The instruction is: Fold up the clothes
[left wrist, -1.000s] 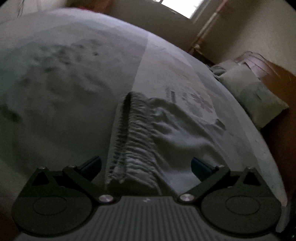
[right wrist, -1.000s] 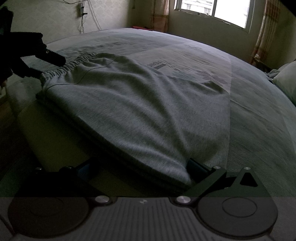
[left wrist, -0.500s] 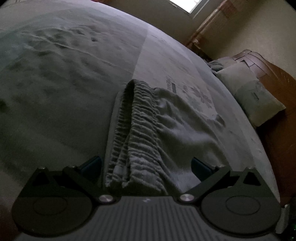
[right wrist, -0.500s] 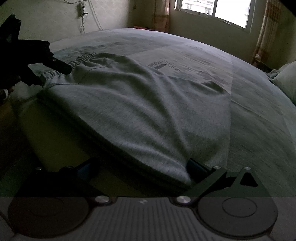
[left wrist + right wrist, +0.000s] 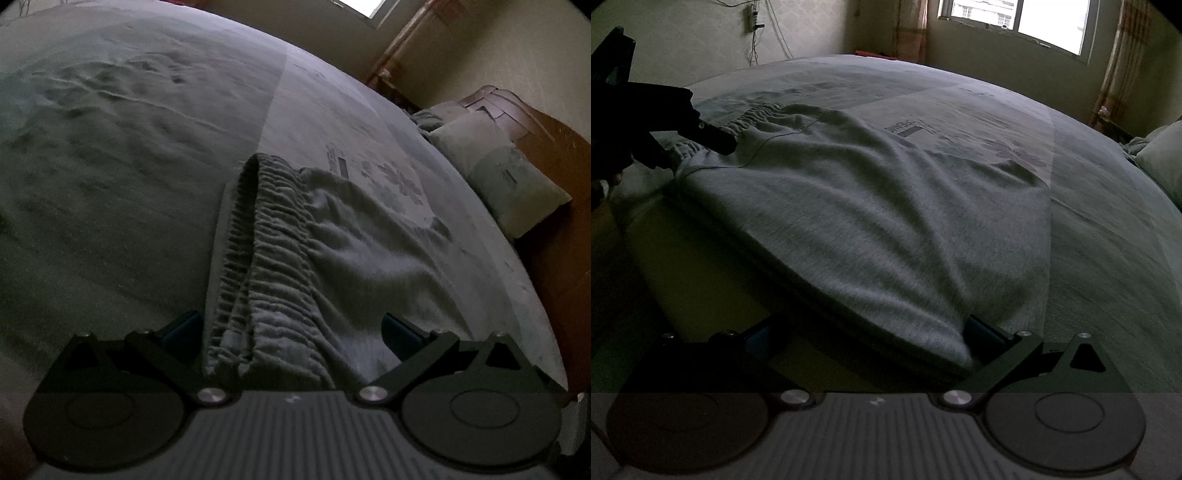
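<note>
Grey shorts lie flat on the bed near its front edge. Their gathered elastic waistband runs straight away from my left gripper, which is open, and the near end of the waistband lies between its wide-apart fingers. In the right wrist view the left gripper straddles the waistband corner, one finger above the cloth and one below. My right gripper is open too, and the hem corner of the shorts lies against its right finger.
The bed cover spreads wide beyond the shorts. A pillow lies against the wooden headboard. A window with curtains is on the far wall. The bed's front edge drops off on the near left.
The left gripper has pushed further over the waistband corner and its view has tipped down slightly. The right gripper and the hem have stayed put.
</note>
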